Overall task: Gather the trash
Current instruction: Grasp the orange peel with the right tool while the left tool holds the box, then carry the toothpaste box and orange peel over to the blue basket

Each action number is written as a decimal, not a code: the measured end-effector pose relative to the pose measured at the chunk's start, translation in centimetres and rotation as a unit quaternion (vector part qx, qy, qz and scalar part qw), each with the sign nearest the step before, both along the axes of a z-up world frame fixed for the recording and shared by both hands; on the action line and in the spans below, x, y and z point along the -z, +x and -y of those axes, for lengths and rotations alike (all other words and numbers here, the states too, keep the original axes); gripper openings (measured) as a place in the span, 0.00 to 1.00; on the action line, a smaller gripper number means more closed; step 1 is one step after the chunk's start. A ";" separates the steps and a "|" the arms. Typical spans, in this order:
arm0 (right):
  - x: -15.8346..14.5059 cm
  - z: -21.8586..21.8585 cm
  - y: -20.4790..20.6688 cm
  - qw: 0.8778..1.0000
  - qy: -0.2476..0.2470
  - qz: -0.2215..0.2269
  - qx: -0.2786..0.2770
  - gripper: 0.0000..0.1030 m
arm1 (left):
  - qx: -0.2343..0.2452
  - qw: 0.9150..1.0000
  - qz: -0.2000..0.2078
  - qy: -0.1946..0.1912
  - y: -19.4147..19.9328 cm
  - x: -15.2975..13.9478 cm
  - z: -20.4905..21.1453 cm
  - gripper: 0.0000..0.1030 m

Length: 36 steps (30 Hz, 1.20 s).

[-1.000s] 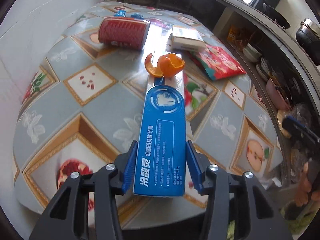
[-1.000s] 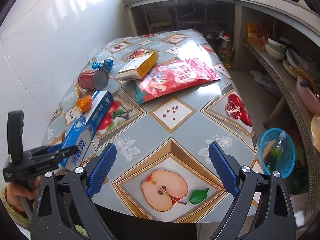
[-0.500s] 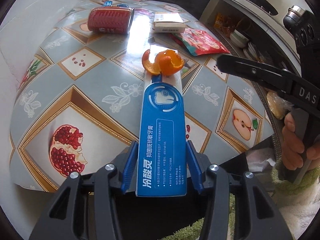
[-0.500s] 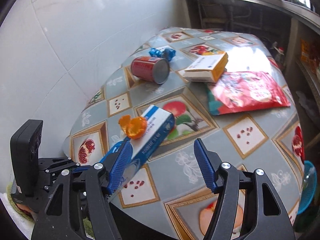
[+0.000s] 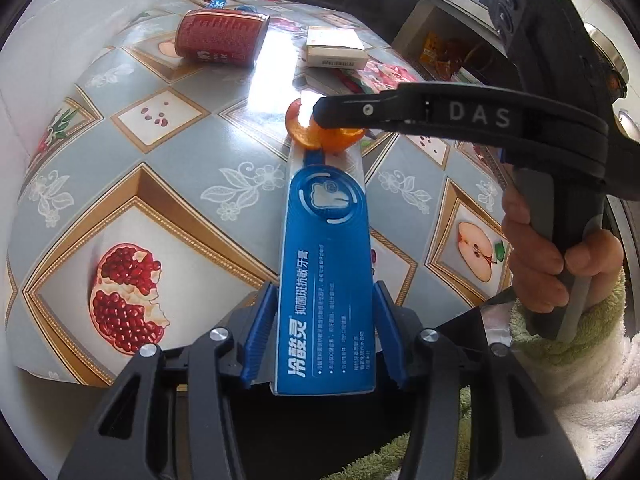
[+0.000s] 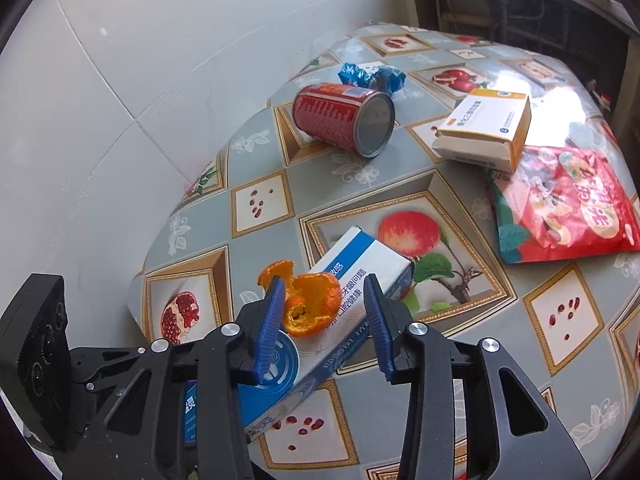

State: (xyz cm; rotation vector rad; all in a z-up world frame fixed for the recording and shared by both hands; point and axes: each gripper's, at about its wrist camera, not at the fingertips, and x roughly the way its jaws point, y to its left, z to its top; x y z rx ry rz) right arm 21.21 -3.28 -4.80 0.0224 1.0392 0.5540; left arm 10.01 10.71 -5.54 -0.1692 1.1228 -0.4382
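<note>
My left gripper (image 5: 324, 316) is shut on a long blue toothpaste box (image 5: 326, 272), held level over the table's near edge. An orange peel (image 5: 320, 138) rests on the box's far end. In the right wrist view the same box (image 6: 352, 276) carries the peel (image 6: 308, 300). My right gripper (image 6: 324, 312) is open, its blue pads either side of the peel, the left pad close to it. The right gripper also shows in the left wrist view (image 5: 332, 112), reaching over the peel.
On the fruit-patterned tablecloth (image 6: 400, 184) lie a red can (image 6: 340, 118) on its side, a crumpled blue wrapper (image 6: 372, 76), a white and yellow carton (image 6: 484, 132) and a red snack bag (image 6: 568, 204). A tiled wall (image 6: 120, 80) stands at the left.
My right gripper has swung in from the right and narrowed around the orange peel. The left gripper kept hold of the box and drew back slightly toward the table's edge.
</note>
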 end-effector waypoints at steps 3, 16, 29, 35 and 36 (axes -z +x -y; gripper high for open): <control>0.1 0.1 -0.2 1.000 0.006 -0.003 -0.001 0.16 | 0.002 1.000 0.000 -0.001 0.1 0.0 0.0 0.47; -2.4 6.2 -1.9 0.996 0.022 0.031 0.084 0.04 | -0.001 1.000 -0.004 0.003 0.2 -0.1 -0.1 0.47; 1.3 9.6 -4.6 0.991 -0.016 -0.003 0.132 0.04 | 0.001 1.000 0.012 0.016 2.5 -1.7 1.1 0.63; 1.8 9.7 -4.7 0.991 -0.011 -0.001 0.136 0.04 | 0.005 0.998 0.013 0.054 5.3 -1.6 1.9 0.64; 1.8 9.8 -4.8 0.991 -0.009 -0.002 0.137 0.04 | 0.004 0.998 0.011 0.058 5.9 -1.5 2.0 0.64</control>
